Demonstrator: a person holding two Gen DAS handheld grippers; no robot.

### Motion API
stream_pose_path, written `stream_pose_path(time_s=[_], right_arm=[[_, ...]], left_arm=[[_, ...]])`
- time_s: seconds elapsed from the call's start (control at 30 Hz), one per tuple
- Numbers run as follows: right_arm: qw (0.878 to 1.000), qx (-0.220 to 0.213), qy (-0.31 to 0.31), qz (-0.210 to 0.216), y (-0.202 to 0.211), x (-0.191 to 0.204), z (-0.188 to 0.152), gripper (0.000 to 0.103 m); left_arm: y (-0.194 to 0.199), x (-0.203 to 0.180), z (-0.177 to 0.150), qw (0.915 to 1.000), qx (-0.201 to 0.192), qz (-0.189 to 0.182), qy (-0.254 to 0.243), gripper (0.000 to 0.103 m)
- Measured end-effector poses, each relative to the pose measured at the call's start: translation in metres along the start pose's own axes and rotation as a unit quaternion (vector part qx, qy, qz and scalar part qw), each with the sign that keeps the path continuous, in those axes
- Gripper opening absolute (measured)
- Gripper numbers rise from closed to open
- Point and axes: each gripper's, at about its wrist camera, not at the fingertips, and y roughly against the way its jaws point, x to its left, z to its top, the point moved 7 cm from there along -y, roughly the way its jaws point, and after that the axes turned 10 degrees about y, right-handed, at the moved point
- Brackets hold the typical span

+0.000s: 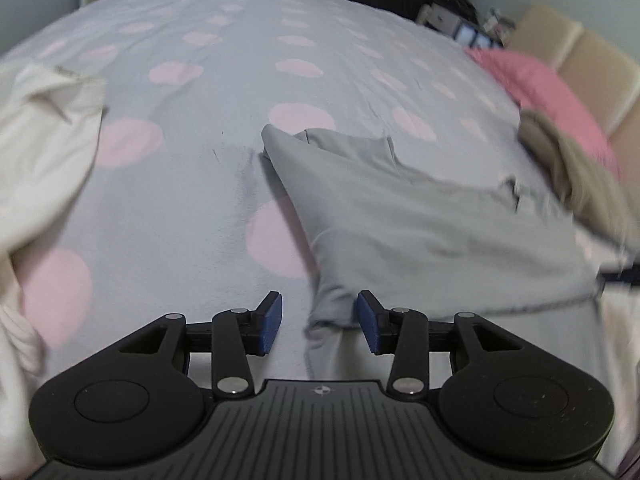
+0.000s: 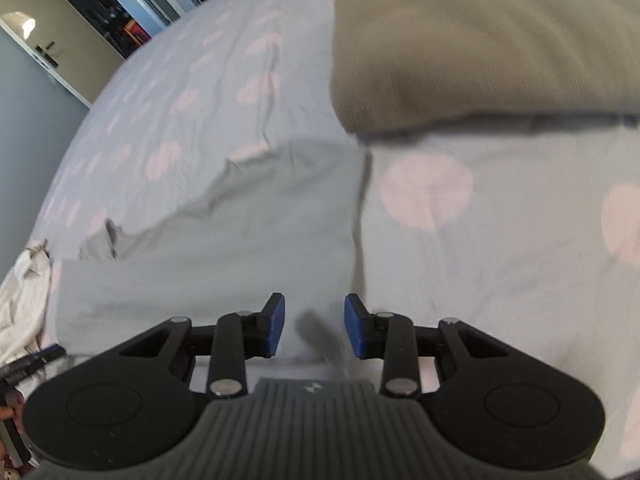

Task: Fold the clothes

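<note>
A pale grey garment (image 1: 420, 220) lies partly folded on the bed; it also shows in the right wrist view (image 2: 248, 240). My left gripper (image 1: 320, 320) is open, its blue pads on either side of the garment's near left corner, which lies between them. My right gripper (image 2: 314, 326) is open over the garment's near right edge, with a dark fold of cloth between the pads. A folded olive-brown garment (image 2: 480, 48) lies beyond, also seen at the right in the left wrist view (image 1: 576, 176).
The bed has a grey sheet with pink dots (image 1: 200, 120). A crumpled cream garment (image 1: 36, 152) lies at the left, also seen in the right wrist view (image 2: 24, 292). A pink pillow (image 1: 552, 92) and beige headboard (image 1: 592, 56) are at the far right. A doorway (image 2: 100, 12) lies beyond the bed.
</note>
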Motion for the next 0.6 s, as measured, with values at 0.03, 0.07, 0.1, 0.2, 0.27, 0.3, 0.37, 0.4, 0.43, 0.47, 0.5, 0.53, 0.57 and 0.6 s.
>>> stream_pose_path(time_s=[0.03, 0.07, 0.1, 0.2, 0.27, 0.3, 0.37, 0.4, 0.43, 0.47, 0.5, 0.53, 0.57, 0.6], right_arm=[[1.000, 0.004, 0.001, -0.005, -0.003, -0.002, -0.005, 0.022], [1.000, 0.009, 0.001, -0.008, -0.006, -0.004, -0.009, 0.016], [1.000, 0.013, 0.000, -0.011, -0.009, -0.007, -0.013, 0.016], [1.000, 0.017, -0.004, -0.018, -0.013, -0.013, -0.018, 0.016], [0.999, 0.018, -0.003, -0.026, -0.012, -0.015, -0.019, 0.016], [0.999, 0.018, -0.001, -0.033, -0.010, -0.015, -0.019, 0.016], [0.999, 0.015, 0.006, -0.041, -0.005, -0.012, -0.017, 0.017], [0.999, 0.012, 0.012, -0.043, -0.001, -0.010, -0.017, 0.021], [0.999, 0.007, 0.021, -0.042, 0.004, -0.006, -0.017, 0.021], [0.999, 0.001, 0.030, -0.041, 0.009, -0.003, -0.017, 0.021], [0.999, -0.004, 0.038, -0.039, 0.014, 0.001, -0.017, 0.021], [0.998, -0.008, 0.045, -0.035, 0.019, 0.003, -0.018, 0.022], [0.998, -0.013, 0.050, -0.030, 0.024, 0.006, -0.019, 0.023], [0.998, -0.015, 0.051, -0.026, 0.028, 0.007, -0.022, 0.026]], left_arm=[[-0.003, 0.000, 0.000, 0.9999, 0.003, 0.001, 0.010, 0.036], [-0.007, 0.000, -0.002, 0.9999, 0.008, 0.008, 0.002, 0.028], [-0.010, 0.000, -0.004, 0.9998, 0.013, 0.015, -0.006, 0.027], [-0.015, -0.002, -0.003, 0.9991, 0.018, 0.037, -0.007, 0.026], [-0.015, -0.004, -0.003, 0.9983, 0.022, 0.051, -0.015, 0.026], [-0.014, -0.006, -0.003, 0.9976, 0.024, 0.060, -0.024, 0.027], [-0.009, -0.008, -0.003, 0.9961, 0.026, 0.078, -0.031, 0.029], [-0.006, -0.008, -0.004, 0.9955, 0.028, 0.085, -0.032, 0.030], [-0.002, -0.007, -0.004, 0.9944, 0.030, 0.095, -0.036, 0.032], [0.001, -0.006, -0.005, 0.9931, 0.031, 0.106, -0.039, 0.032], [0.005, -0.005, -0.007, 0.9920, 0.030, 0.114, -0.044, 0.032], [0.010, -0.004, -0.009, 0.9913, 0.029, 0.119, -0.048, 0.032], [0.014, -0.003, -0.012, 0.9905, 0.031, 0.124, -0.051, 0.032], [0.018, -0.002, -0.015, 0.9906, 0.034, 0.123, -0.050, 0.032]])
